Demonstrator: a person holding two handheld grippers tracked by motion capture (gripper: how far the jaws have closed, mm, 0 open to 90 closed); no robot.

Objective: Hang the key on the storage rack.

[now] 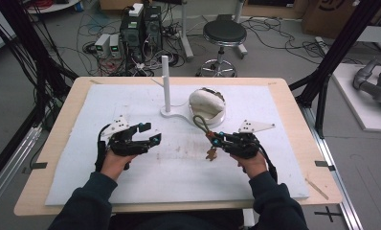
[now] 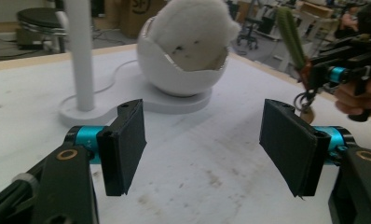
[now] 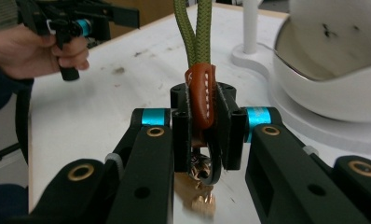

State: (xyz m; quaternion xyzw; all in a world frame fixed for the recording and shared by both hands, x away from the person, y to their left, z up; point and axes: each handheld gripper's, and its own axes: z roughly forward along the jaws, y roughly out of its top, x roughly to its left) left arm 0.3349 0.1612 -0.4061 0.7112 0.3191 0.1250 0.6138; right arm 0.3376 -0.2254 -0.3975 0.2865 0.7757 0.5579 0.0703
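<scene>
Right tongs (image 3: 203, 135): pressed together, pinching the brown leather tab of the keychain (image 3: 201, 95) | green cord loop rises above these tongs, metal keys dangle beneath, off the tabletop (image 1: 179, 177) | Left tongs (image 2: 202, 149): spread wide, nothing between, well apart from the keychain.

Readable text: none on the table, the stand or the grippers.
Box (image 1: 330, 14), at one o'clock on the floor: a dark printed mark, cut off by the edge, can't be read.
Box (image 2: 137, 11), at twelve o'clock behind the table: a dark round mark, too blurred to read.
Floor cross (image 1: 328, 213), at five o'clock: a plain black tape cross, a sign with no lettering.
</scene>
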